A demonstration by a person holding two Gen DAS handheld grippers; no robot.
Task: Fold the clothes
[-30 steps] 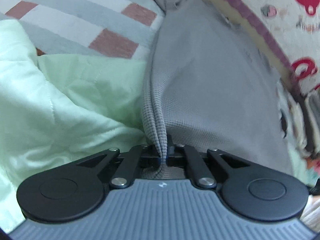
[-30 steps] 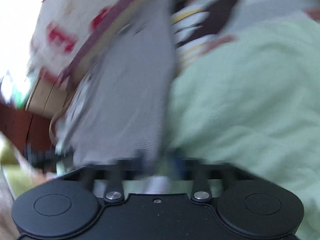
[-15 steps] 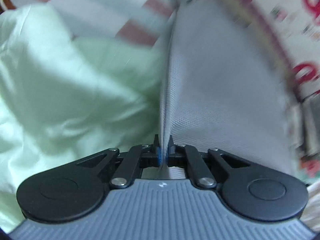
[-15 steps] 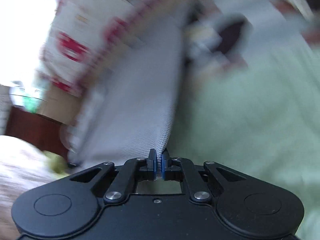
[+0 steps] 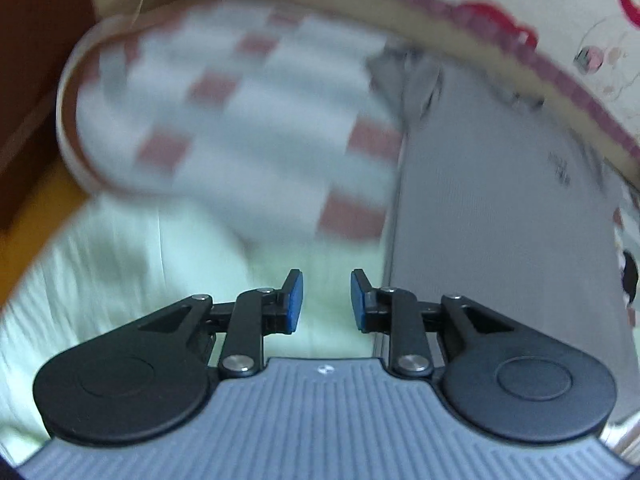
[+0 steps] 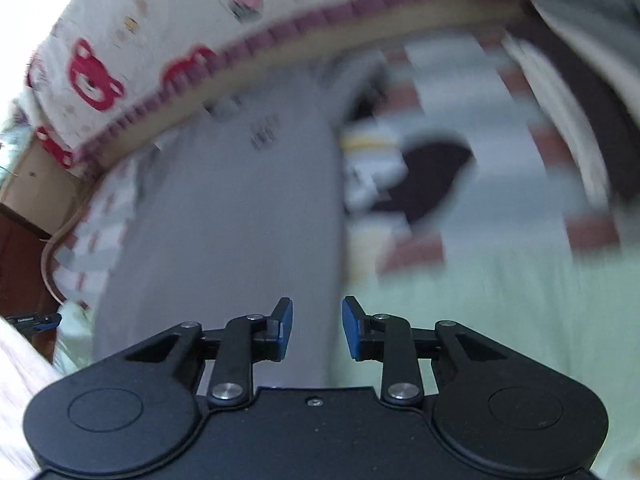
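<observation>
Grey knit garment [image 5: 500, 216] lies flat on pale green sheet [image 5: 120, 280]; left gripper [image 5: 326, 300] and right gripper [image 6: 316, 328] both spread wide, empty, low over fabric.

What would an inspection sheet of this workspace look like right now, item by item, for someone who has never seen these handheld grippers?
Surface: pale green quilted blanket over a bed; a grey, white and red checked cover lies further back.
Job's things: long grey knit garment lying flat and stretched out, free of both grippers.
Clutter: white and dark patterned fabric beside the garment, too blurred to identify.
Grippers: left gripper open, over the green blanket just left of the garment's edge; right gripper open, over the garment's right edge.
Cables: nothing seen.
Surroundings: cream fabric with red bear print, purple-trimmed band, dark brown wooden furniture.
</observation>
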